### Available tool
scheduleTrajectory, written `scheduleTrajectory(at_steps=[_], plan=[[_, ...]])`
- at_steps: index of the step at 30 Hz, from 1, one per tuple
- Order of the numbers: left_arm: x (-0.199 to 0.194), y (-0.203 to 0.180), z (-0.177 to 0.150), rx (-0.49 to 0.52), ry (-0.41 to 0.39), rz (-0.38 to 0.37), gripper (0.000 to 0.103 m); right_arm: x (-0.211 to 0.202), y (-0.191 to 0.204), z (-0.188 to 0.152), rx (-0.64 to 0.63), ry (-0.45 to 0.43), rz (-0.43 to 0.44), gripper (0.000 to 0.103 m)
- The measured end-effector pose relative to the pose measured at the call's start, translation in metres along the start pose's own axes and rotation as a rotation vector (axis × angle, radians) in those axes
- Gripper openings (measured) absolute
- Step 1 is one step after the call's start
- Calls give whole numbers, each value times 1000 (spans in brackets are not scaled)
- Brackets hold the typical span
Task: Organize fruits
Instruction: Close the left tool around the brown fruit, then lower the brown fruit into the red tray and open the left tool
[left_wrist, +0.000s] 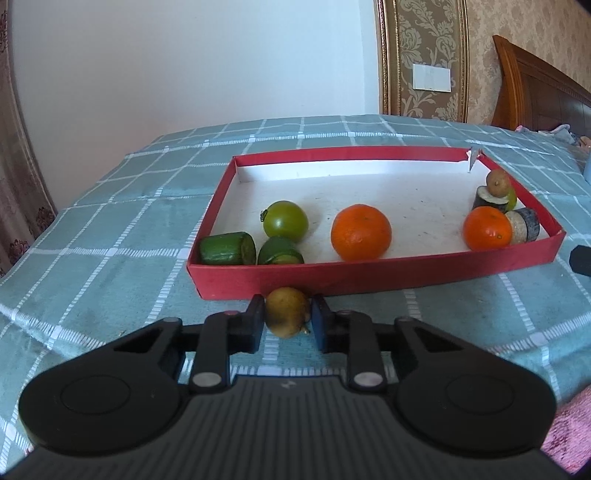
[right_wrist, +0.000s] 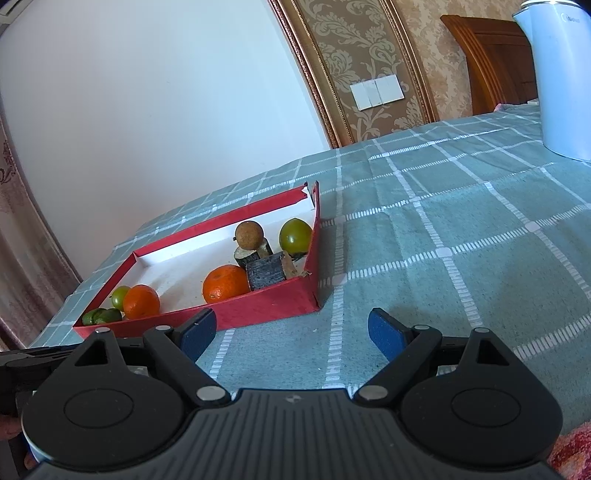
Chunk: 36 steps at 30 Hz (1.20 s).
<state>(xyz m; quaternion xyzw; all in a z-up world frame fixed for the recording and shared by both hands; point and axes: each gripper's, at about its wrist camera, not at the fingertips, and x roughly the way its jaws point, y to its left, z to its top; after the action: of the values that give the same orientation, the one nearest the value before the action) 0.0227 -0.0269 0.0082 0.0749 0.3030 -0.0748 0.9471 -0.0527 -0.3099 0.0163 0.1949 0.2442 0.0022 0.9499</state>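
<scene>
My left gripper (left_wrist: 288, 317) is shut on a small brown-yellow fruit (left_wrist: 286, 312), held just in front of the near wall of the red box (left_wrist: 369, 275). Inside the box lie two cucumber pieces (left_wrist: 228, 248), a green tomato (left_wrist: 285, 220), two oranges (left_wrist: 361, 232) (left_wrist: 487, 228), dark eggplant pieces (left_wrist: 524, 224) and a brown longan (left_wrist: 497, 181) on top of them. My right gripper (right_wrist: 291, 332) is open and empty above the cloth, just right of the box's near corner (right_wrist: 310, 291). The right wrist view also shows a second green tomato (right_wrist: 294, 234).
A teal checked cloth (right_wrist: 443, 229) covers the table. A white kettle (right_wrist: 557, 74) stands at the far right. A wall, a wooden headboard (left_wrist: 535, 88) and a curtain lie beyond the table. A pink cloth (left_wrist: 569, 435) is at the near right.
</scene>
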Motion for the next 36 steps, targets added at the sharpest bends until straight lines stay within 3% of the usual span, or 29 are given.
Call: scheduleTrajectory(at_steps=[10, 19, 25, 31, 32, 34, 36], plan=[[-13, 10, 0, -25, -18, 22, 24, 0, 0, 0, 1, 1, -4, 90], [-41, 17, 28, -38, -124, 19, 24, 0, -1, 0, 5, 1, -3, 90], [-27, 14, 45, -46, -145, 1, 24, 0, -4, 0, 15, 1, 0, 90], [1, 7, 53, -53, -90, -16, 26, 1, -4, 0, 23, 4, 6, 90], [4, 5, 52, -54, -91, -4, 32, 1, -5, 0, 25, 5, 7, 90], [6, 3, 52, -55, -100, 20, 74, 1, -5, 0, 26, 5, 8, 90], [3, 1, 50, -47, -129, 46, 88, 1, -5, 0, 25, 6, 9, 90]])
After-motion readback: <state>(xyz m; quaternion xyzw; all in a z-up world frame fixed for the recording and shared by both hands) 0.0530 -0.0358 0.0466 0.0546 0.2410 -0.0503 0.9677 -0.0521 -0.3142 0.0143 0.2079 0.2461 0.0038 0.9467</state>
